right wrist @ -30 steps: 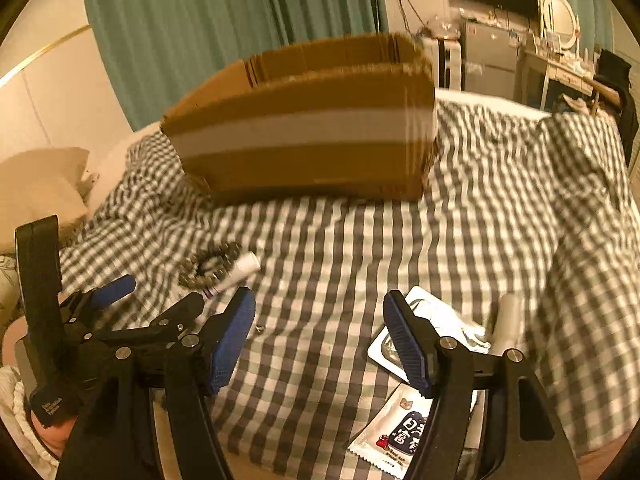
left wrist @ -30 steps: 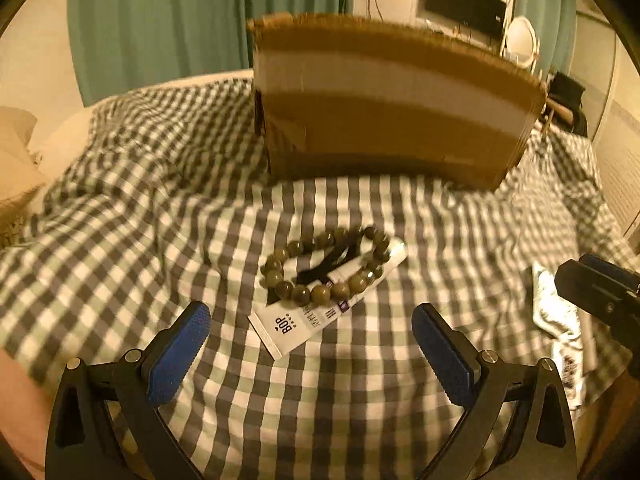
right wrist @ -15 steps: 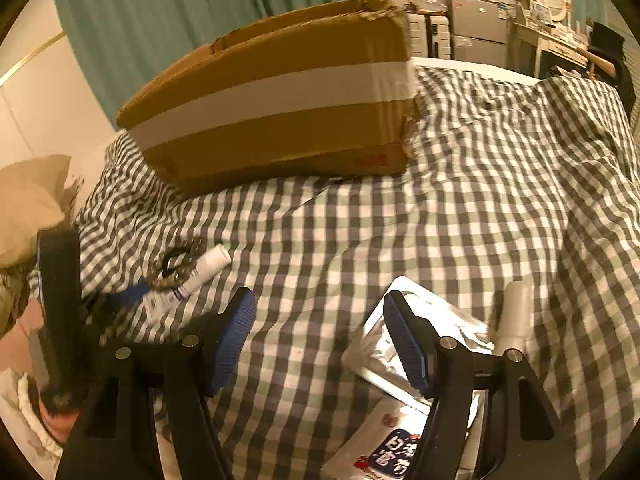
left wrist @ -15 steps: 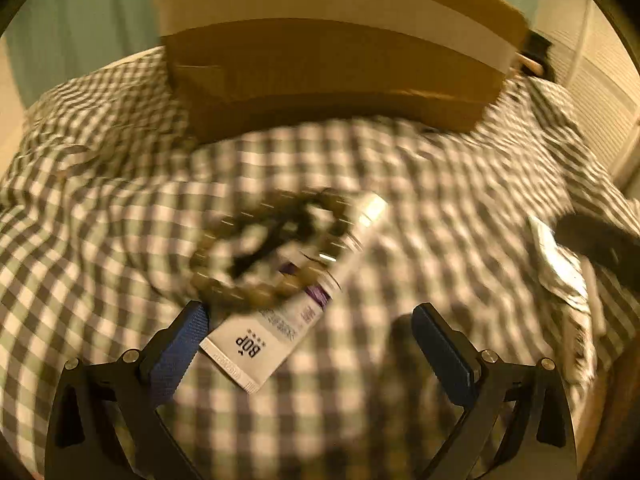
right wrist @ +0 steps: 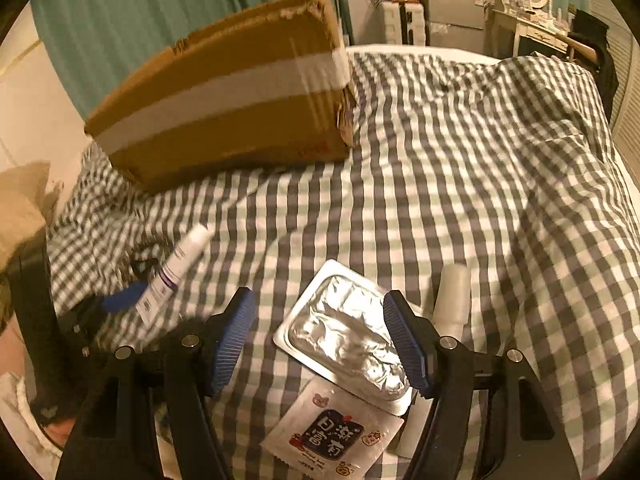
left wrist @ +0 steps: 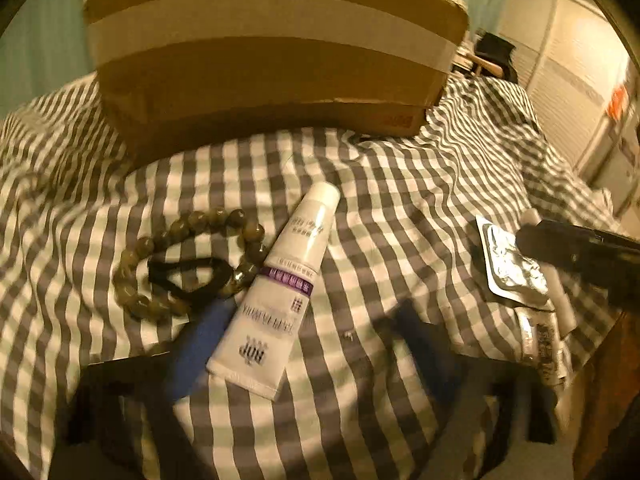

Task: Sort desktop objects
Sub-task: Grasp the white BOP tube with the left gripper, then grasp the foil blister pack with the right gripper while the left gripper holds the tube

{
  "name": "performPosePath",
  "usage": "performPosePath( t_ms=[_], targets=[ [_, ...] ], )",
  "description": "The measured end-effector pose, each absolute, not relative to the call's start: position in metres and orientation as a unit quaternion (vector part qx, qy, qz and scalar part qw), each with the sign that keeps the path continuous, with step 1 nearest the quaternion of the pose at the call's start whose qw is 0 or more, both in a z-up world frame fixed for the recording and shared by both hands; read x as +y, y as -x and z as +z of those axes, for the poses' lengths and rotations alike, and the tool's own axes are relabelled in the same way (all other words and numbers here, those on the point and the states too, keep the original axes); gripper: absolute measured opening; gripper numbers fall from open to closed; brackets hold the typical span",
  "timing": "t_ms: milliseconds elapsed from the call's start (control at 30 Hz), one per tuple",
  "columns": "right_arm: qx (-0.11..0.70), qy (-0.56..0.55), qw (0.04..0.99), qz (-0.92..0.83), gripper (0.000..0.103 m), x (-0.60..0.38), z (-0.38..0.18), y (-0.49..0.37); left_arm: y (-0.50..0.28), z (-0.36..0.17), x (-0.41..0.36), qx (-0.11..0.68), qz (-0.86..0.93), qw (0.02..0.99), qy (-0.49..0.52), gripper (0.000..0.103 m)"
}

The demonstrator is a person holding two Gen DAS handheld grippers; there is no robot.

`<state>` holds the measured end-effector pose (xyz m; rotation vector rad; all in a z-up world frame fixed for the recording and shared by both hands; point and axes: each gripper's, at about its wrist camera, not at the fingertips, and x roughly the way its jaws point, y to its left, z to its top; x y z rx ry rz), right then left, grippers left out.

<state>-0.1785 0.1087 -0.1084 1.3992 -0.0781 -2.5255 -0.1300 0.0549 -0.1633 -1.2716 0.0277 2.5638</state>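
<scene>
A white tube [left wrist: 276, 288] lies on the checked cloth [left wrist: 400, 184] next to a bead bracelet [left wrist: 132, 280] with a black hair tie [left wrist: 188, 280] inside its ring. My left gripper [left wrist: 312, 348] hovers low over the tube's flat end and its jaws are closing. The blue left pad sits beside the tube and the right pad stands apart. In the right wrist view my right gripper [right wrist: 318, 344] is open over a silver foil pack [right wrist: 344, 332], which lies between its pads. A printed sachet [right wrist: 332, 436] lies just below the pack.
A taped cardboard box [left wrist: 272, 52] stands on the cloth behind the objects, also box [right wrist: 224, 92]. A pale cylinder [right wrist: 452, 296] lies right of the foil pack. The cloth stretches wide to the right, and furniture stands at the far wall.
The left gripper has moved forward and down over the tube and bracelet, and its pads now stand closer together. The right gripper has advanced until the foil pack lies between its pads.
</scene>
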Motion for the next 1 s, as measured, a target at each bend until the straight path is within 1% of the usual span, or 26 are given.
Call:
performPosePath(
  t_ms=[33,67,133,200,233,300,400,533,567,600,633,667,700,767,800,900,1000],
  targets=[
    [-0.025,-0.49,0.132,-0.861,0.066,0.106,-0.113,0.18,0.128,-0.162,0.058,0.02,0.888,0.142,0.436,0.037],
    [-0.017,-0.495,0.131,-0.859,0.066,0.104,-0.117,0.18,0.127,-0.16,0.059,0.025,0.887,0.147,0.436,0.031],
    [-0.002,-0.501,0.127,-0.856,0.066,0.102,-0.12,0.18,0.125,-0.159,0.061,0.014,0.884,0.163,0.438,0.03],
    [-0.002,-0.51,0.136,-0.849,0.073,0.102,-0.124,0.181,0.12,-0.158,0.063,0.01,0.88,0.174,0.441,0.03],
    [0.001,-0.513,0.135,-0.848,0.078,0.102,-0.124,0.182,0.118,-0.157,0.065,0.01,0.879,0.177,0.442,0.03],
    [0.017,-0.52,0.121,-0.845,0.079,0.103,-0.128,0.184,0.115,-0.157,0.067,0.009,0.876,0.186,0.444,0.03],
    [0.019,-0.525,0.114,-0.843,0.08,0.105,-0.132,0.185,0.12,-0.157,0.071,0.01,0.875,0.185,0.447,0.032],
    [0.032,-0.527,0.115,-0.841,0.081,0.105,-0.136,0.186,0.137,-0.16,0.073,-0.02,0.874,0.175,0.453,0.038],
    [0.033,-0.528,0.117,-0.84,0.082,0.105,-0.137,0.186,0.138,-0.161,0.07,-0.025,0.874,0.174,0.453,0.046],
    [0.033,-0.529,0.118,-0.84,0.083,0.105,-0.137,0.186,0.143,-0.161,0.073,-0.032,0.874,0.174,0.453,0.049],
    [0.036,-0.53,0.116,-0.839,0.088,0.104,-0.137,0.187,0.146,-0.161,0.075,-0.035,0.874,0.173,0.452,0.053],
    [0.041,-0.534,0.113,-0.837,0.089,0.102,-0.139,0.187,0.148,-0.161,0.078,-0.034,0.876,0.169,0.45,0.053],
    [0.045,-0.535,0.114,-0.836,0.09,0.101,-0.141,0.187,0.149,-0.161,0.082,-0.028,0.879,0.165,0.446,0.053],
    [0.057,-0.535,0.116,-0.835,0.094,0.098,-0.144,0.187,0.148,-0.161,0.087,-0.011,0.884,0.165,0.438,0.026],
    [0.062,-0.535,0.115,-0.835,0.095,0.096,-0.145,0.187,0.147,-0.163,0.089,-0.001,0.885,0.165,0.436,0.026],
    [0.071,-0.531,0.107,-0.837,0.097,0.094,-0.149,0.189,0.142,-0.16,0.084,-0.012,0.887,0.169,0.431,0.026],
    [0.068,-0.528,0.098,-0.841,0.095,0.096,-0.15,0.189,0.138,-0.156,0.077,-0.025,0.887,0.168,0.43,0.026]
  ],
)
